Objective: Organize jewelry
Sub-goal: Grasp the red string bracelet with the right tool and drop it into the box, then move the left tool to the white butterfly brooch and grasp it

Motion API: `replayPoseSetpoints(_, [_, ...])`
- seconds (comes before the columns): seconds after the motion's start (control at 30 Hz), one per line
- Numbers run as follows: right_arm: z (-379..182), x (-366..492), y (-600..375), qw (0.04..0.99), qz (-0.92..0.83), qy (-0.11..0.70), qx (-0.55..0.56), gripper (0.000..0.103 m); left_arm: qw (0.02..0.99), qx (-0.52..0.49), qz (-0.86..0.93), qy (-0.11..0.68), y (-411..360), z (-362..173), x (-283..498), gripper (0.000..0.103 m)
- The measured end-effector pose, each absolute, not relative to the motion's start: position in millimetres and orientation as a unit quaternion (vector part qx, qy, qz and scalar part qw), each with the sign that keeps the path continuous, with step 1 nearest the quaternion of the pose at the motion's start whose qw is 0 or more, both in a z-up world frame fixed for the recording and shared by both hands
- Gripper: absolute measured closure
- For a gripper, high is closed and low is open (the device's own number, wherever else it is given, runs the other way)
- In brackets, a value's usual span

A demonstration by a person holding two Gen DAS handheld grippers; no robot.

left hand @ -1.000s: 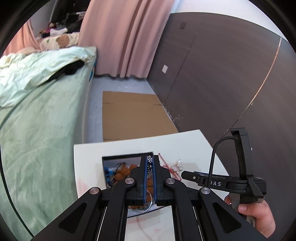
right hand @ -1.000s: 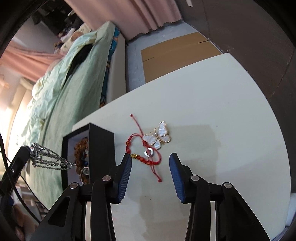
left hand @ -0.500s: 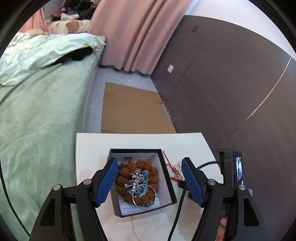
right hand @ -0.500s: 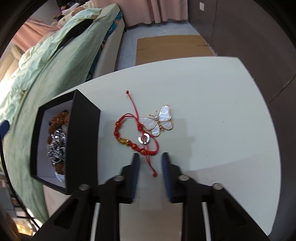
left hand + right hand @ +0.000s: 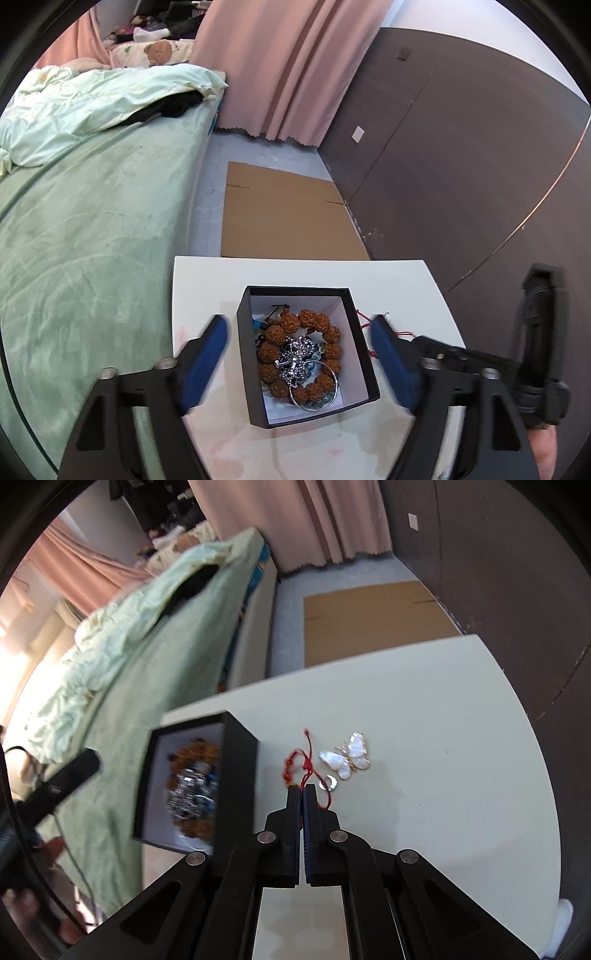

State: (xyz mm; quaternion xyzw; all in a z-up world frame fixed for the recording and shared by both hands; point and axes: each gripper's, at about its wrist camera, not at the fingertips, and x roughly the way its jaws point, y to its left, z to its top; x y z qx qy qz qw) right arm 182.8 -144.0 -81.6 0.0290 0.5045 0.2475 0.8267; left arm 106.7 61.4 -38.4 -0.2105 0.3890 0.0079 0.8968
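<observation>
Left gripper (image 5: 299, 354) spread wide, holding nothing, straddling the black box (image 5: 364, 363) near the table's (image 5: 443, 709) left edge. Inside the box: brown bead bracelet (image 5: 291, 325), silver chain (image 5: 295, 356), thin ring (image 5: 314, 404). Right gripper (image 5: 303, 794) pressed together on the red cord bracelet (image 5: 295, 762), just right of the box wall. Beside the cord, flat on the table: butterfly pendant (image 5: 345, 757) and small crescent charm (image 5: 332, 782), apart from the fingers.

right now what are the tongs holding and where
Right tongs pinch the red cord bracelet at its near cord end; left tongs are open, holding nothing.
</observation>
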Motion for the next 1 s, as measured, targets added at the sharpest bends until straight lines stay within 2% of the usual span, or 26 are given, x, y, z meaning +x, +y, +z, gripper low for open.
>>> replayPoseSetpoints(0.03, [-78.2,182.2,-143.5,0.828,0.251,0.500,0.034,0.100,0.898,-0.212,0.007,0.387,60.9,-38.6,106.4,0.003])
replayPoseSetpoints(0.07, [-74.6,181.2,-143.0,0.830,0.256,0.494,0.040,0.100,0.899,-0.213,0.006,0.384,60.2,-38.6,106.3,0.000])
replayPoseSetpoints(0.5, [-34.0,161.4,-122.9,0.831,0.351,0.417,0.110,0.100,0.902,-0.220,0.034,0.370,77.0,-35.4,101.5,0.000])
replayPoseSetpoints(0.9, [-52.4,153.6,-71.3,0.793,0.408,0.439,0.106,0.100,0.900,-0.240,0.056,0.359,101.7,-31.3,95.3,0.000])
replayPoseSetpoints(0.97, [-61.2,157.7,-68.3,0.785,0.403,0.459,0.104,0.096,0.900,-0.241,0.059,0.358,103.6,-30.9,94.8,0.000])
replayPoseSetpoints(1.0, [-65.4,160.3,-69.5,0.782,0.397,0.468,0.106,0.088,0.900,-0.241,0.059,0.358,103.6,-30.6,94.8,0.000])
